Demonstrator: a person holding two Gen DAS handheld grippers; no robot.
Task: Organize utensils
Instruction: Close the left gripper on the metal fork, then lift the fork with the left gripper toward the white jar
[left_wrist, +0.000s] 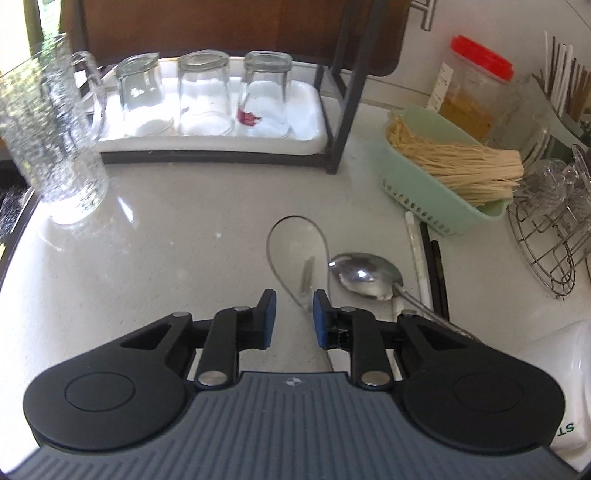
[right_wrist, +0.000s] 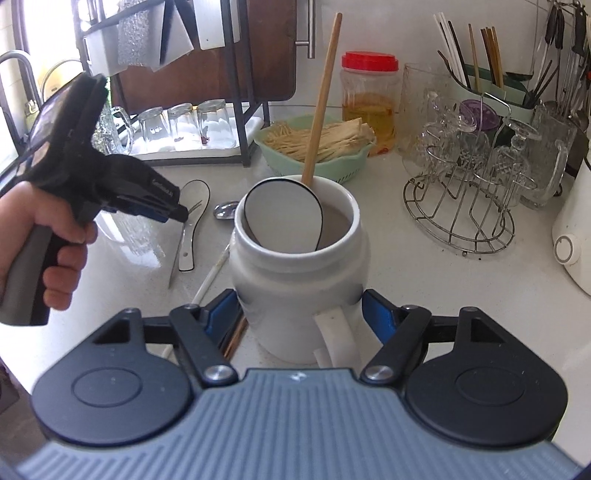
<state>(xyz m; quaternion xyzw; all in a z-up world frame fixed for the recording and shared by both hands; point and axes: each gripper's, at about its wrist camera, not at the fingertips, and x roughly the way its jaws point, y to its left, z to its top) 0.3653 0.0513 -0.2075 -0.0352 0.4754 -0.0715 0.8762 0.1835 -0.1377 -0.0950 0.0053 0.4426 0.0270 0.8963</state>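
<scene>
At the far left of the left wrist view, a textured glass jug (left_wrist: 51, 136) is seen standing on the table (left_wrist: 177, 251), with a white tray (left_wrist: 207, 140) of three upturned glasses (left_wrist: 203, 92) beyond it under a dark rack. The left tongs (left_wrist: 294, 308) are held low over the table, their blue pads parted by a narrow gap around the handle of a white ceramic spoon (left_wrist: 295, 240); whether the pads touch the handle cannot be told. Just right of it a metal spoon (left_wrist: 365, 275) is laid bowl up, with a white chopstick (left_wrist: 417, 258) and dark chopsticks (left_wrist: 437, 273) beside it. A green basket (left_wrist: 436, 199) of dry noodles is placed farther right, next to a wire glass stand (left_wrist: 543, 251).

In the right wrist view, the right tongs (right_wrist: 299, 312) are spread wide on either side of a white mug (right_wrist: 299, 280), which stands near on the table; contact with its sides cannot be made out. A second black-rimmed spoon (right_wrist: 284, 218) and a wooden stick (right_wrist: 323, 96) are propped inside the mug. A red-lidded jar (right_wrist: 369, 99) is seen behind.
</scene>
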